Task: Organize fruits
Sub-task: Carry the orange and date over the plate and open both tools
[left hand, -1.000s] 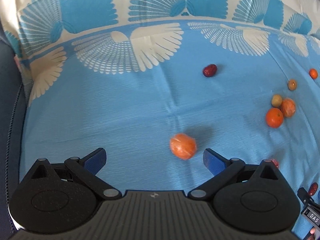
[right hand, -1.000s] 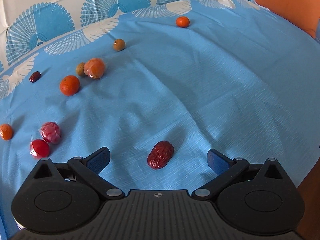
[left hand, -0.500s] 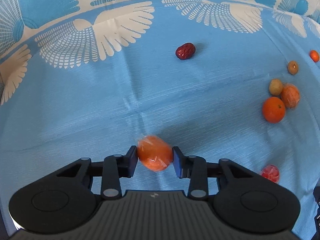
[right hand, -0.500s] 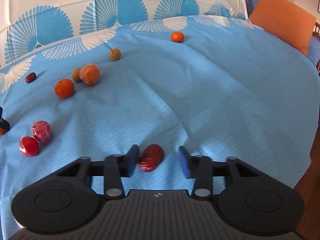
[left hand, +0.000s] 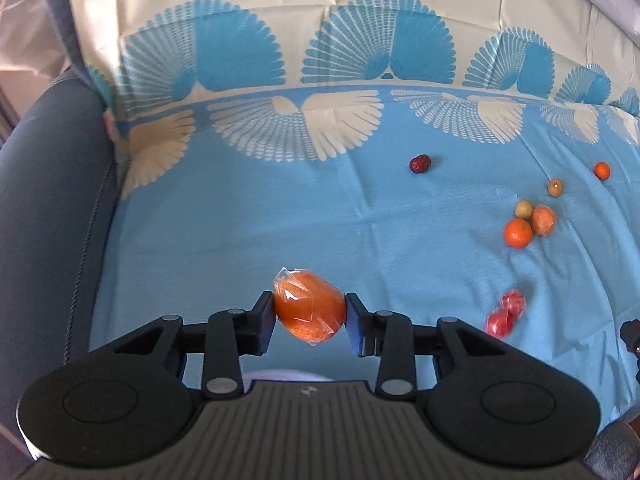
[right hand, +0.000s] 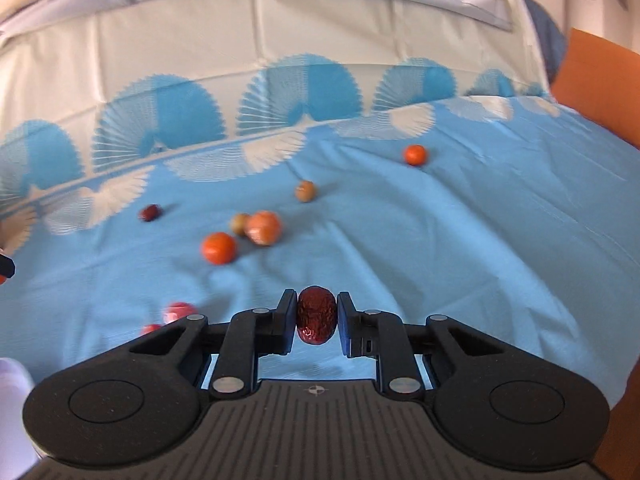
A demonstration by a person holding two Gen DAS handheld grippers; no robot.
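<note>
Fruits [left hand: 518, 233] dot a blue fan-patterned bedspread [left hand: 248, 216].

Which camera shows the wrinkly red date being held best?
The right wrist view: the held date sits large and sharp between the right gripper's fingers. The left wrist view doesn't show it, only a second date lying far off.

We seem to be in a home, likely a living room or bedroom. A soft, wrinkled blue cloth [left hand: 248, 216] printed with white and blue fan shapes covers a cushioned surface and runs up a padded back [right hand: 240, 36]. We see a grey upholstered armrest [left hand: 44, 200] with piped seams at the left, and an orange cushion [right hand: 600, 80] at the far right. Small loose fruits [right hand: 218, 247] lie scattered on the cloth. We cannot tell whether it is a sofa or a bed.
</note>
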